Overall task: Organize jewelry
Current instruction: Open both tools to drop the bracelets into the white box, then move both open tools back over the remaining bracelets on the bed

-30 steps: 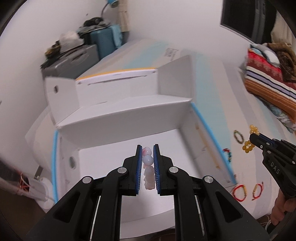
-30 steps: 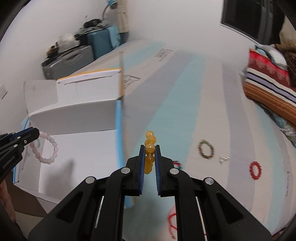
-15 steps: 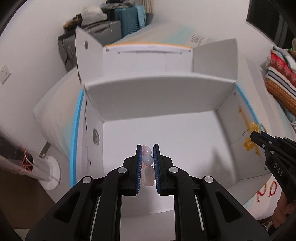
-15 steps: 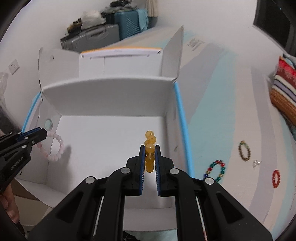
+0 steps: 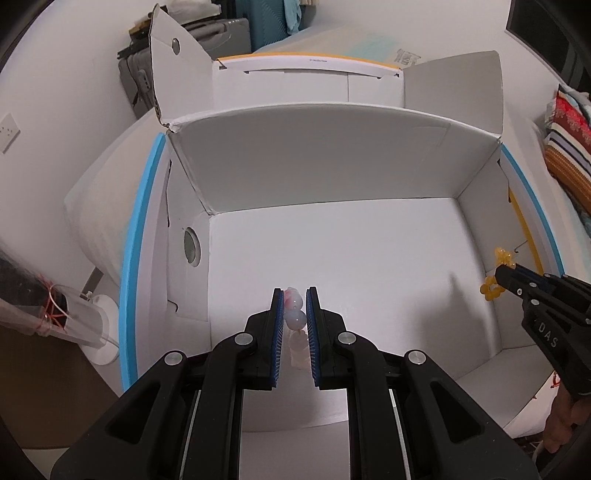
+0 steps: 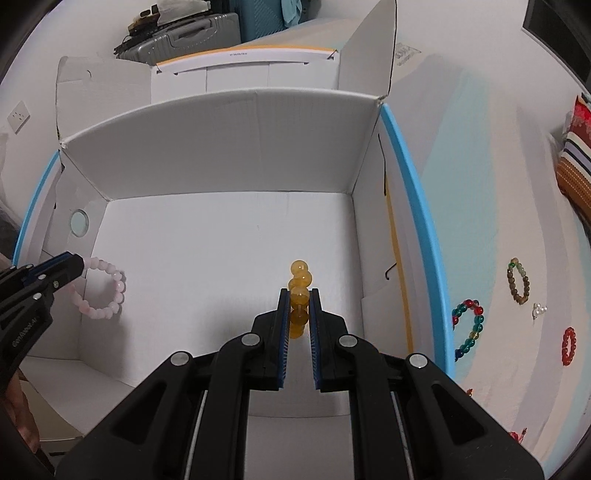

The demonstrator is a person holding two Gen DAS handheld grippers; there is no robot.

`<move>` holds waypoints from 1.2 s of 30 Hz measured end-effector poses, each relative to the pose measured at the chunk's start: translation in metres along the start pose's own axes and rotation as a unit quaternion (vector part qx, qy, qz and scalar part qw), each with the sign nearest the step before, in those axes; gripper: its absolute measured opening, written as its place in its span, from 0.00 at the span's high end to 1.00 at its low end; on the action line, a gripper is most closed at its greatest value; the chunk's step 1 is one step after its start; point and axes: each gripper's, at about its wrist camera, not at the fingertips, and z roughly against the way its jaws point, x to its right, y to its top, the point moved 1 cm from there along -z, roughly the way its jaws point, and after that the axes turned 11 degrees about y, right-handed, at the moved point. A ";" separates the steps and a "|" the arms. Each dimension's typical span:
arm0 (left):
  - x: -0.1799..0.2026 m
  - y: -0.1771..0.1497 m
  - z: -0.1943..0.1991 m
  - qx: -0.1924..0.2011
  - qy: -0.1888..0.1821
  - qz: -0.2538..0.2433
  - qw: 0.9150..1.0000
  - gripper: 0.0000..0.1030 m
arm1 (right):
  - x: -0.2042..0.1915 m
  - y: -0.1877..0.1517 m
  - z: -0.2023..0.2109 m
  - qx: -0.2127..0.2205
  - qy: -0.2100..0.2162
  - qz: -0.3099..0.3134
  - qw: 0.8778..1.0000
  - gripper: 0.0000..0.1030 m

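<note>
My left gripper (image 5: 295,295) is shut on a pale pink bead bracelet (image 5: 295,318) and holds it above the floor of an open white cardboard box (image 5: 332,177). My right gripper (image 6: 299,295) is shut on a yellow bead bracelet (image 6: 300,282), also over the box floor (image 6: 207,236). In the right wrist view the left gripper (image 6: 79,263) enters from the left with the pink bracelet (image 6: 105,290) hanging as a ring. In the left wrist view the right gripper (image 5: 498,271) enters from the right with the yellow bracelet (image 5: 491,290).
The box sits on a pale striped bed cover (image 6: 480,177). Right of the box lie a multicolour bracelet (image 6: 469,328), a brown-green bracelet (image 6: 519,280), a red bracelet (image 6: 569,345) and a small clear piece (image 6: 538,310). Suitcases (image 6: 181,29) stand behind, folded striped blankets (image 6: 576,166) at right.
Both grippers have moved further over the box, so I look down into it more steeply. Each still holds its bracelet.
</note>
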 end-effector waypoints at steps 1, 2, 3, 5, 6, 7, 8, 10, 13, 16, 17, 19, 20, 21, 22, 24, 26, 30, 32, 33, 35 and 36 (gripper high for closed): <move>-0.001 0.001 0.000 0.000 0.000 0.001 1.000 0.88 | 0.001 0.000 -0.001 -0.001 -0.001 -0.001 1.000 0.90; -0.001 0.001 0.000 0.000 0.005 0.004 1.000 0.87 | 0.000 -0.001 -0.002 -0.002 -0.006 -0.002 1.000 0.90; -0.002 0.002 0.000 0.001 0.012 0.003 1.000 0.85 | 0.001 -0.001 -0.002 -0.001 -0.008 -0.005 1.000 0.88; -0.003 0.002 0.004 0.005 0.022 0.002 1.000 0.73 | 0.001 0.000 0.001 0.002 -0.006 -0.010 1.000 0.70; -0.004 0.002 0.008 0.010 0.019 0.006 1.000 0.63 | 0.001 0.000 0.004 0.009 -0.001 -0.011 1.000 0.62; -0.004 0.003 0.010 0.013 0.021 0.008 1.000 0.56 | 0.000 0.000 0.009 0.015 0.009 -0.013 1.000 0.57; -0.005 0.003 0.013 0.018 0.025 0.009 0.999 0.54 | 0.000 0.000 0.013 0.019 0.009 -0.014 1.000 0.53; -0.006 0.004 0.022 0.030 0.026 0.013 0.999 0.39 | -0.001 0.001 0.024 0.036 0.009 -0.016 0.999 0.37; -0.007 0.004 0.038 0.049 0.025 0.019 0.998 0.30 | 0.002 0.002 0.044 0.062 0.007 -0.018 0.998 0.27; -0.003 0.004 0.054 0.065 0.018 0.018 0.998 0.18 | 0.009 0.001 0.061 0.084 -0.001 -0.019 0.996 0.16; -0.002 0.004 0.059 0.069 0.017 0.017 0.997 0.17 | 0.012 0.000 0.066 0.089 -0.004 -0.020 0.996 0.14; 0.002 0.004 0.069 0.080 0.014 0.012 0.997 0.16 | 0.017 0.002 0.072 0.096 -0.011 -0.019 0.995 0.07; 0.004 0.003 0.073 0.084 0.013 0.010 0.996 0.14 | 0.020 0.000 0.077 0.102 -0.016 -0.016 0.995 0.07; 0.008 0.003 0.079 0.091 0.010 0.006 0.996 0.10 | 0.023 -0.001 0.081 0.107 -0.020 -0.015 0.994 0.07; 0.010 0.002 0.084 0.097 0.008 0.005 0.995 0.07 | 0.026 -0.002 0.083 0.109 -0.023 -0.016 0.994 0.07; 0.017 0.000 0.093 0.109 0.002 0.003 0.994 0.06 | 0.034 -0.005 0.091 0.115 -0.029 -0.020 0.993 0.07; 0.027 -0.002 0.101 0.117 -0.004 -0.003 0.993 0.06 | 0.042 -0.008 0.099 0.120 -0.034 -0.022 0.992 0.07; 0.050 -0.008 0.122 0.137 -0.022 -0.018 0.990 0.06 | 0.057 -0.016 0.112 0.128 -0.046 -0.028 0.990 0.07; 0.061 -0.010 0.130 0.144 -0.028 -0.024 0.989 0.06 | 0.068 -0.021 0.120 0.133 -0.052 -0.035 0.989 0.07; 0.068 -0.011 0.134 0.148 -0.032 -0.028 0.988 0.06 | 0.073 -0.023 0.123 0.134 -0.054 -0.039 0.989 0.07; 0.081 -0.012 0.139 0.151 -0.039 -0.038 0.987 0.06 | 0.086 -0.029 0.129 0.136 -0.059 -0.048 0.988 0.07; 0.088 -0.013 0.141 0.153 -0.042 -0.042 0.986 0.06 | 0.091 -0.031 0.131 0.136 -0.062 -0.050 0.988 0.07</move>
